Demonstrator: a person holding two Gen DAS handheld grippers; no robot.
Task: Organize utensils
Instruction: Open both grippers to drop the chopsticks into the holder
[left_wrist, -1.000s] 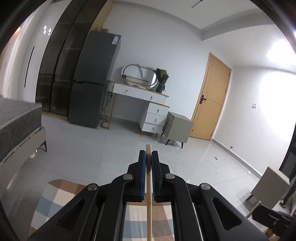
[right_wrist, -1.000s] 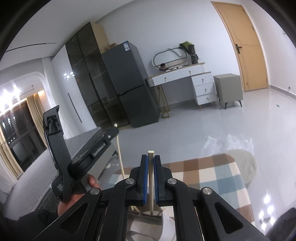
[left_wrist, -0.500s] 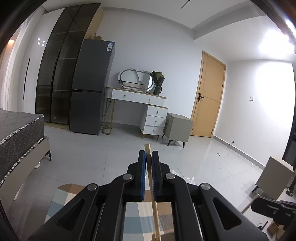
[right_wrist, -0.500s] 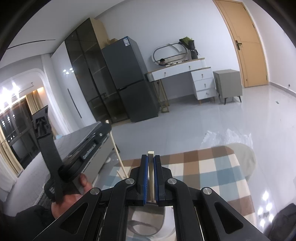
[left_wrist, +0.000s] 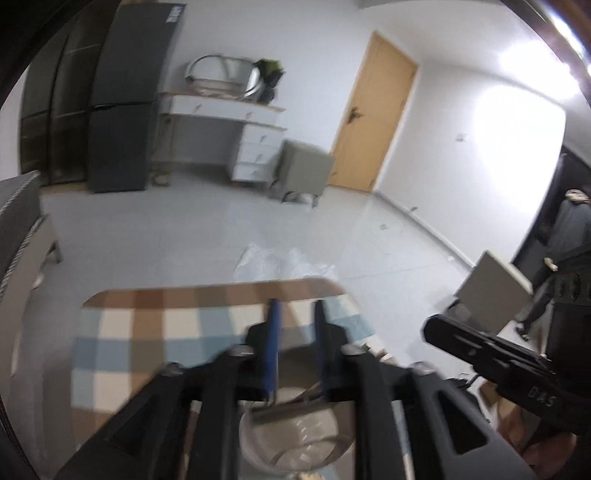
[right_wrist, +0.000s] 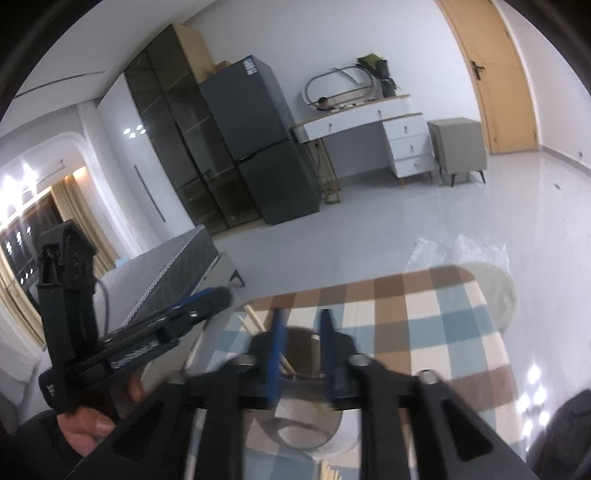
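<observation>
My left gripper (left_wrist: 295, 325) hangs over a see-through round holder (left_wrist: 332, 424) on the checked tablecloth (left_wrist: 147, 332). Its jaws are opening and nothing shows between the blue pads (left_wrist: 273, 332). My right gripper (right_wrist: 303, 332) is over the same holder (right_wrist: 303, 439), jaws also opening with a bare gap. Pale wooden chopsticks (right_wrist: 255, 321) lean out of the holder to the left of the right gripper's pads. In the right wrist view my left gripper (right_wrist: 218, 297) is close on the left, held by a hand (right_wrist: 92, 424). The right gripper (left_wrist: 436, 330) shows at the left wrist view's right edge. Both views are blurred.
A grey bed (right_wrist: 166, 273) stands left of the table. Crumpled clear plastic (left_wrist: 284, 262) lies on the floor beyond the table's far edge. A pale box (left_wrist: 491, 291) and a person in dark clothes (left_wrist: 569, 236) are at the right. A fridge (right_wrist: 258, 140) and a dresser line the far wall.
Both grippers were shut on upright wooden chopsticks; now both have parted their jaws and the sticks are out of them. The left view has tipped downward to show the table and holder.
</observation>
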